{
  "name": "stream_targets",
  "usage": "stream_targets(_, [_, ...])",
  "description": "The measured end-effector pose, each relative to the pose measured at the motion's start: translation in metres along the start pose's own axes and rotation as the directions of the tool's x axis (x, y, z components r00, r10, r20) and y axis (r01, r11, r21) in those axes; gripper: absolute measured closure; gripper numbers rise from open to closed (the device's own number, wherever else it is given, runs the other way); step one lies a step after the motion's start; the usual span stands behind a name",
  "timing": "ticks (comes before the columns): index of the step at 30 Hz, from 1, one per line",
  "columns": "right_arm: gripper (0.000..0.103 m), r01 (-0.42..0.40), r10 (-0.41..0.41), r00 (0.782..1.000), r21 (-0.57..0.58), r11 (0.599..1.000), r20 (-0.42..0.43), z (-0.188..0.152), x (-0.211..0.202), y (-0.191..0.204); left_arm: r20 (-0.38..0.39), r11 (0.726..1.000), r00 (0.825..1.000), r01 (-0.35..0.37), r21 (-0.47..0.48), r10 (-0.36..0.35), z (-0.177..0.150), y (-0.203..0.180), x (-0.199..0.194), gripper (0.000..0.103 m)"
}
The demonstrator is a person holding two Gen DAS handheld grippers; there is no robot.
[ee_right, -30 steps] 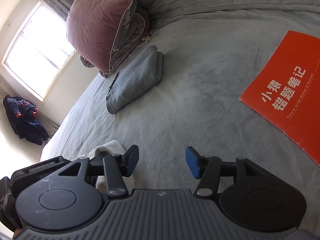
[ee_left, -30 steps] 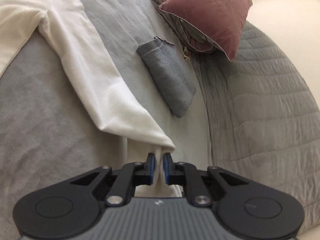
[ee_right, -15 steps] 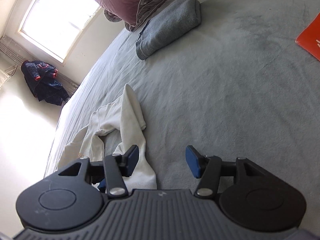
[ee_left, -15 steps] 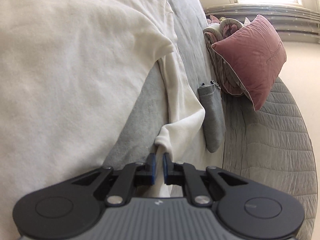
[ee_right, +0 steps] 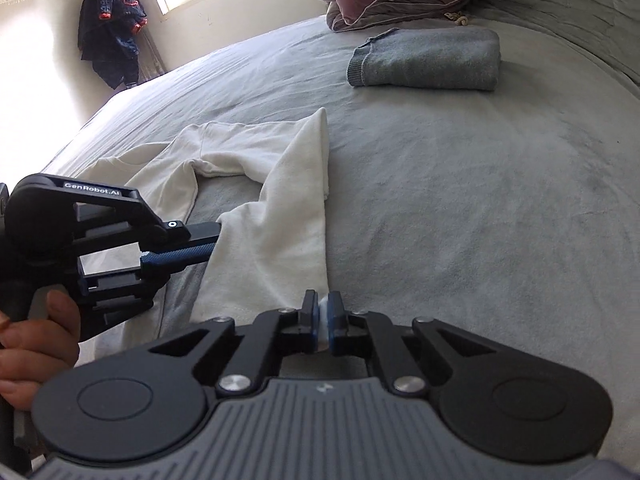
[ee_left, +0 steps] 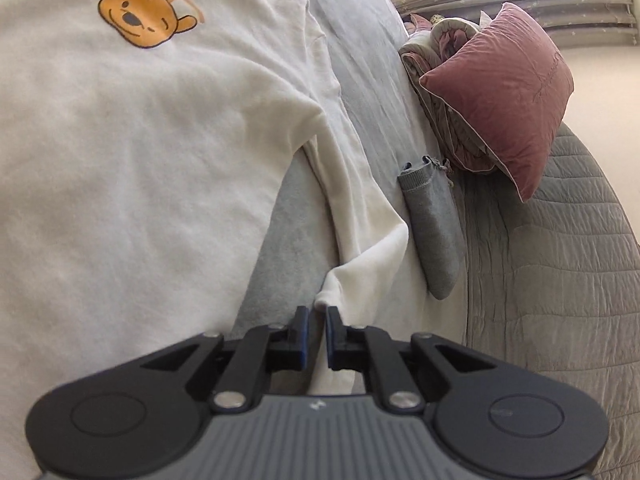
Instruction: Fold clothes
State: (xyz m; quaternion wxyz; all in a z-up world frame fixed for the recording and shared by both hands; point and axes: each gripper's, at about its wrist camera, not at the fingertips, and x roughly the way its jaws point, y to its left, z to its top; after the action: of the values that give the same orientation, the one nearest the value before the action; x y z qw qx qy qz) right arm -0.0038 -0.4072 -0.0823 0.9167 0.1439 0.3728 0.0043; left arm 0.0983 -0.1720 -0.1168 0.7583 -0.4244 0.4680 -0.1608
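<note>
— On the left side of the bed (ee_right: 460,208), what have you got?

— My left gripper (ee_right: 208,240), held in my hand (ee_right: 28,344). Its jaws are pinched narrow on an edge of the cream sweatshirt (ee_left: 132,184), beside a doubled-over sleeve (ee_left: 360,208). The sweatshirt's body is spread flat, with an orange bear print (ee_left: 140,16) facing up.

— And toward the middle?

— My right gripper (ee_right: 323,316). Its jaws have just closed, and white cloth from the sleeve's end shows between the pads, so I am holding that too. The sleeve runs away from me across the grey cover.

— Further right?

— A folded grey garment (ee_right: 428,64) lies well apart from the sweatshirt, near the head of the bed, just beside a pink pillow (ee_left: 508,92) on bundled bedding. A dark jacket (ee_right: 110,28) hangs by the window.
</note>
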Motion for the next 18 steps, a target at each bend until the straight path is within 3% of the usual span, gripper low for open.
stream_targets(4, [0.098, 0.145, -0.144, 0.988, -0.008, 0.989, 0.055, 0.019, -0.013, -0.018, 0.014, 0.984, 0.996, -0.086, 0.158, 0.084, 0.022, -0.021, 0.0, 0.083])
stream_targets(7, [0.098, 0.268, -0.263, 0.96, -0.041, 0.963, 0.093, 0.042, -0.011, -0.033, 0.045, 0.936, 0.987, -0.161, 0.314, 0.155, 0.039, -0.045, 0.01, 0.074])
stream_targets(11, [0.098, 0.398, -0.386, 0.914, -0.093, 0.912, 0.127, 0.07, 0.0, -0.054, 0.092, 0.834, 0.973, -0.227, 0.503, 0.21, 0.06, -0.073, 0.029, 0.066])
stream_targets(15, [0.099, 0.463, -0.442, 0.883, -0.143, 0.875, 0.157, 0.09, 0.022, -0.074, 0.149, 0.727, 0.96, -0.277, 0.629, 0.237, 0.08, -0.094, 0.048, 0.064])
stream_targets(18, [0.099, 0.5, -0.472, 0.864, -0.179, 0.847, 0.178, 0.1, 0.036, -0.085, 0.236, 0.628, 0.938, -0.346, 0.697, 0.255, 0.098, -0.102, 0.057, 0.054])
